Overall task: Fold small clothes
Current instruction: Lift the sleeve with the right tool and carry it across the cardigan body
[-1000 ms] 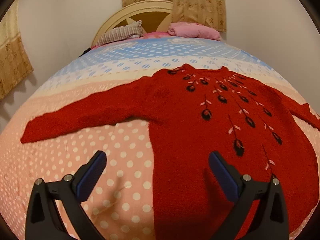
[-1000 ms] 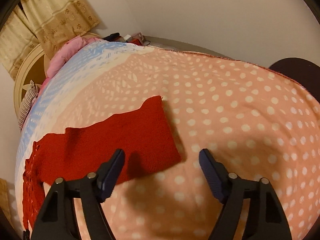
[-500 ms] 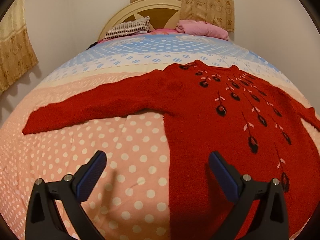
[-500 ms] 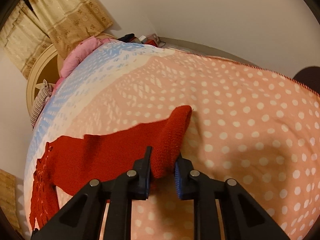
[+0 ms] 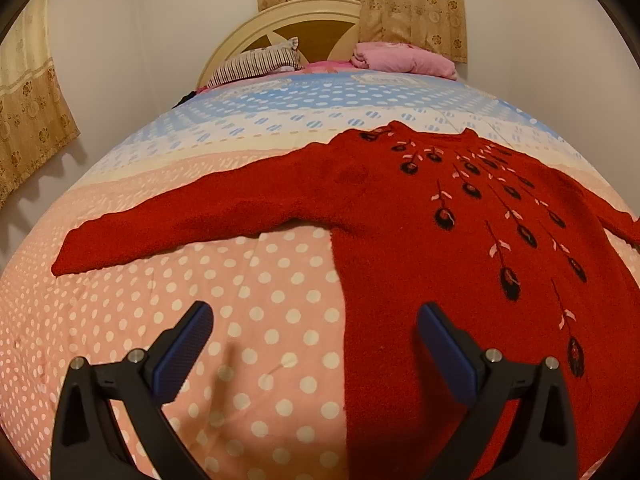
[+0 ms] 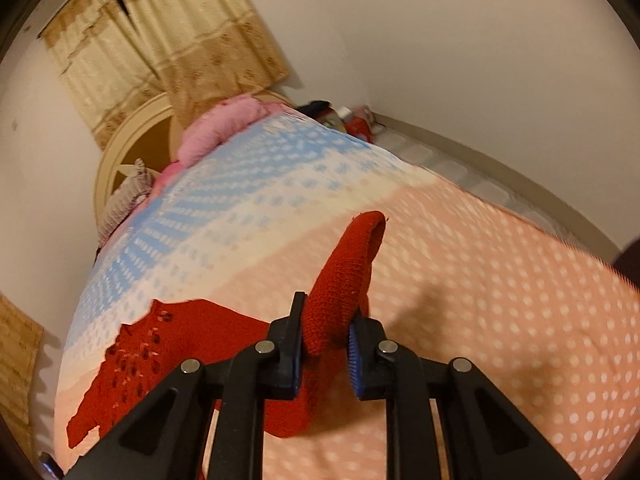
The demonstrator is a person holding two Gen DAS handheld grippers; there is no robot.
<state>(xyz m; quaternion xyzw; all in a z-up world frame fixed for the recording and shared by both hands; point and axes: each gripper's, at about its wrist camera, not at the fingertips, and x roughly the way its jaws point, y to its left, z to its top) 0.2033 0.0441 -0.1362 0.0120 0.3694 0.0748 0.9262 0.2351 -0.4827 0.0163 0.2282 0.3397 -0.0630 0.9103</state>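
Observation:
A small red knit sweater [image 5: 420, 216] with dark flower patterns lies flat on the polka-dot bedspread [image 5: 260, 320], its left sleeve [image 5: 192, 220] stretched out to the left. My left gripper [image 5: 314, 350] is open and empty, hovering over the sweater's lower left edge. In the right wrist view my right gripper [image 6: 326, 344] is shut on the cuff end of the right sleeve [image 6: 348, 276] and holds it lifted off the bed. The sweater body [image 6: 160, 344] lies to the left behind it.
A striped pillow [image 5: 256, 62] and a pink folded blanket [image 5: 404, 60] lie at the headboard [image 5: 304, 16]. Curtains hang behind. Small items [image 6: 352, 120] sit by the wall beyond the bed's far edge. The bedspread extends right of the sleeve [image 6: 520, 300].
My right gripper closed on the right sleeve's cuff and has lifted it up and toward the sweater body. My left gripper stayed open and drifted slightly left.

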